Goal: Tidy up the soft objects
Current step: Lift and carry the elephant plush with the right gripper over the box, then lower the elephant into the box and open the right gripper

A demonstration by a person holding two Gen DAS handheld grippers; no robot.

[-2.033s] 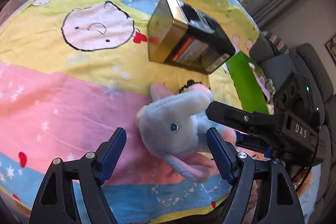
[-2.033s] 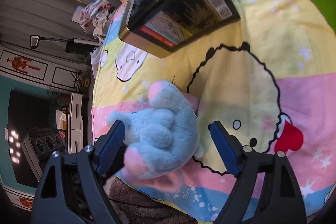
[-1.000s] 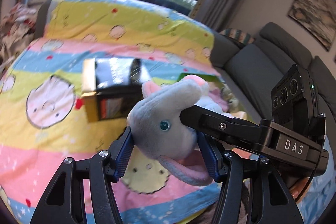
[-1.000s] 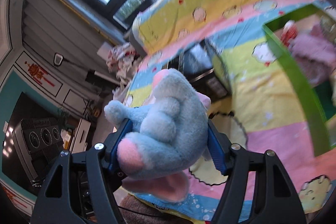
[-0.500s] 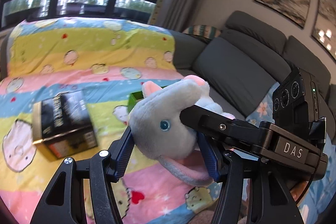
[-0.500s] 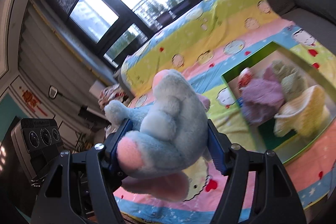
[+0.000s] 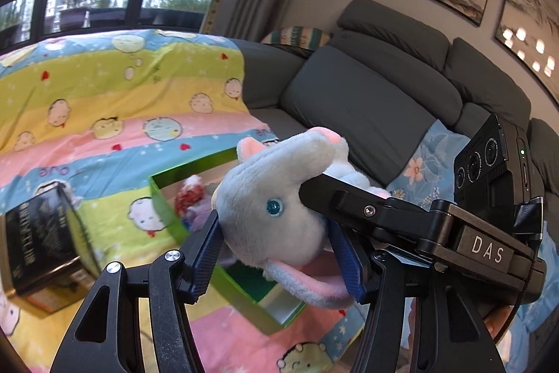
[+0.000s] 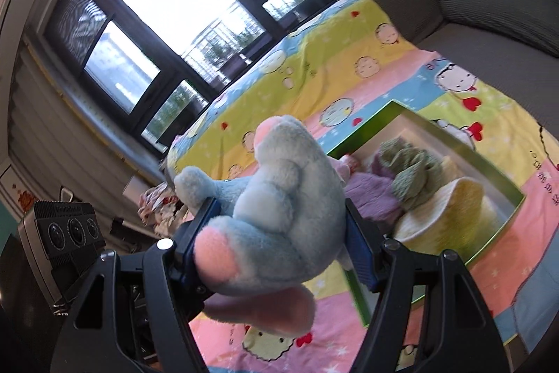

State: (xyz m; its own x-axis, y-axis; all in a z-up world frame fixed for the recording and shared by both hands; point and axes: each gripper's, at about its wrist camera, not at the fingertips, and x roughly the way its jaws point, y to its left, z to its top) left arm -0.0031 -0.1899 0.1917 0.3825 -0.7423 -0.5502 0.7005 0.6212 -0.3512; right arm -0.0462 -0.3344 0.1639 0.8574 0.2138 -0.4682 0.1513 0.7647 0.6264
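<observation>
A soft grey-blue plush elephant with pink ears and feet (image 7: pixel 276 219) hangs in the air, pinched from both sides at once: the left gripper (image 7: pixel 276 250) has its blue pads pressed into the head, and the right gripper (image 8: pixel 279 243) clamps the body. This shared hold probably keeps the floppy toy steady. Below it, towards the sofa-side edge of a striped cartoon-print blanket (image 7: pixel 115 86), an open green box (image 8: pixel 394 114) already holds other plush toys, likely its destination.
</observation>
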